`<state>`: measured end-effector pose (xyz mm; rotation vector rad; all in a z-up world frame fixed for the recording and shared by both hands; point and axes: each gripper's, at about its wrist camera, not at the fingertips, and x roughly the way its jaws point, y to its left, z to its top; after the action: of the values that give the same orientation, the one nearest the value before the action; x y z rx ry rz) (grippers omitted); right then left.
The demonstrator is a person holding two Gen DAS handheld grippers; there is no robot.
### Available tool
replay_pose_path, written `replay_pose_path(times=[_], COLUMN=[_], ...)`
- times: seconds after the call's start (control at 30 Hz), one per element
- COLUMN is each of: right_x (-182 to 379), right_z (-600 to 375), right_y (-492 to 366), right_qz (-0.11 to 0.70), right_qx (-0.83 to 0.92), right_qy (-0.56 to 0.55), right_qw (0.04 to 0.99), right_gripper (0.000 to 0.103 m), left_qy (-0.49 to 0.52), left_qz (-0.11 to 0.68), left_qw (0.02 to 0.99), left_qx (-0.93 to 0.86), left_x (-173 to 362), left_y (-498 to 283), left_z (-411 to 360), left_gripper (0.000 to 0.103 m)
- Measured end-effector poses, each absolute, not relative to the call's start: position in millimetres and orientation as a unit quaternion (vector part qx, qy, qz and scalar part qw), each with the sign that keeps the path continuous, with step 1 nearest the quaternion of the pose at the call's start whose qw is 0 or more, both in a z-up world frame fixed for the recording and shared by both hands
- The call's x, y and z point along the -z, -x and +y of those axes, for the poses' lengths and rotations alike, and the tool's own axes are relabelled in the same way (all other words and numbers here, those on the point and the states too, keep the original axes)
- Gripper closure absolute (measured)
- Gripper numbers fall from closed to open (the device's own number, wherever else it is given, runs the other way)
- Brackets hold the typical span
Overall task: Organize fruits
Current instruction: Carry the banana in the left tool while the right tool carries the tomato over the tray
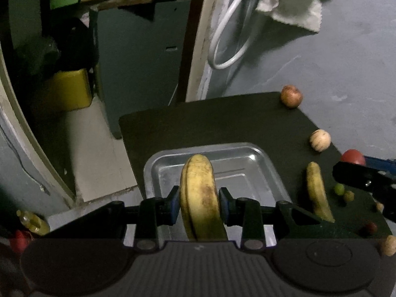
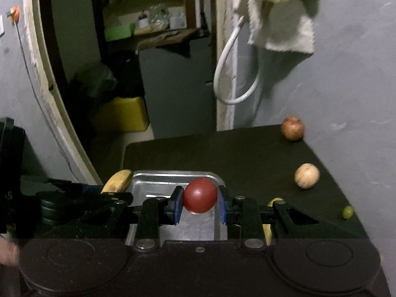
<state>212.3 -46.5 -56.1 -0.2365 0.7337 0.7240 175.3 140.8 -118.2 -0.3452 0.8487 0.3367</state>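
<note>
My left gripper is shut on a spotted yellow banana and holds it over a metal tray on the dark table. My right gripper is shut on a red round fruit and holds it above the same tray. The left gripper with its banana shows at the left of the right wrist view. The right gripper with the red fruit shows at the right edge of the left wrist view. A second banana lies on the table right of the tray.
On the dark table lie a reddish apple, a pale round fruit, a green grape and other small fruits. A grey wall with a hanging cloth and white cable stands behind. The floor drops off left of the table.
</note>
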Motion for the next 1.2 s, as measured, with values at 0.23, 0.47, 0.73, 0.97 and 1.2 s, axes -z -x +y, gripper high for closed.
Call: replay_pose_path(times=[0.23,0.47,0.73,0.97,1.2], right_x=[92.6,137.1,164.7,175.6,180.5], right_z=[-19.8,8.1,22.3,22.8,19.3], right_y=[-237.8,-266.4,-279.7,-284.7,-282.9], right_qz=[0.372,0.393,0.413,0.429,0.439], right_qx=[-0.366,-0.374,-0.370,-0.359,-0.357], right_qy=[0.121,0.142,0.149,0.146,0.145], right_qw=[0.845,0.828,0.818,0.816,0.812], right_gripper=[0.073,0.073,0.073,0.072,0.071], left_qy=[0.171,0.169,0.169,0.167,0.173], left_qz=[0.411,0.422,0.428,0.428,0.429], left_qw=[0.879,0.873,0.871,0.873,0.871], left_qx=[-0.171,-0.175,-0.170,-0.166,-0.164], left_x=[144.7,169.3,179.6,181.2,180.6], left_y=[-195.5,-210.0,-214.1,-218.8,-218.4], left_z=[153.2,159.5,161.0,163.9,168.1], left_gripper=[0.067,0.067,0.067,0.067,0.067])
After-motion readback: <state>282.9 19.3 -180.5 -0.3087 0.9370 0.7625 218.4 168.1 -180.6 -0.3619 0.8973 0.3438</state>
